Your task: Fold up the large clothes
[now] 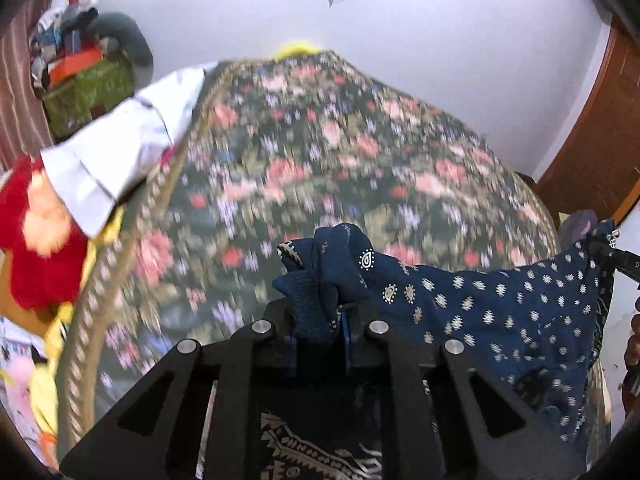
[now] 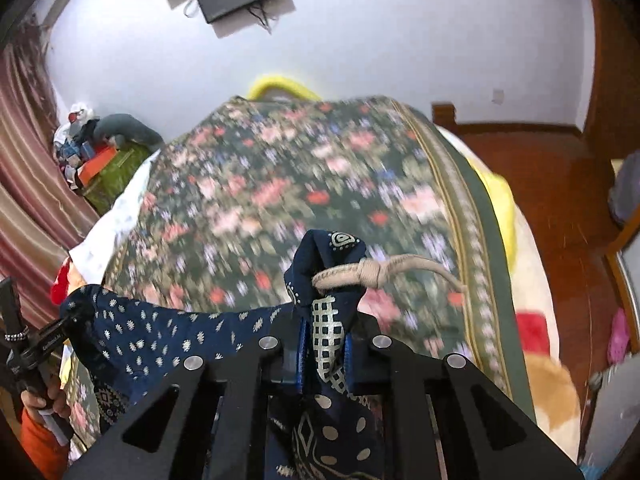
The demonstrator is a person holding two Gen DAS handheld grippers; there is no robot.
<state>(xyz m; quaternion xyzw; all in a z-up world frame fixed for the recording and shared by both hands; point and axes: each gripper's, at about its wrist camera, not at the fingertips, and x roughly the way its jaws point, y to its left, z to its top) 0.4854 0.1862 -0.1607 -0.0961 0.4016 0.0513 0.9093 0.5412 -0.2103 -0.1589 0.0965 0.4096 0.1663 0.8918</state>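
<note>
Navy printed cotton garment (image 1: 500,312) hangs stretched left-to-right above the floral bedspread (image 1: 320,152), left gripper (image 1: 320,320) and right gripper (image 2: 324,344) each clamped on one top corner, equally near

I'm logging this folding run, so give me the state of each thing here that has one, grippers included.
left gripper: shut on navy printed garment.
right gripper: shut on the same garment.
navy printed garment: lifted, hanging stretched between both grippers.
beige drawstring: knotted, sticking out at the right-hand grip.
floral bedspread: spread flat over the bed.
</note>
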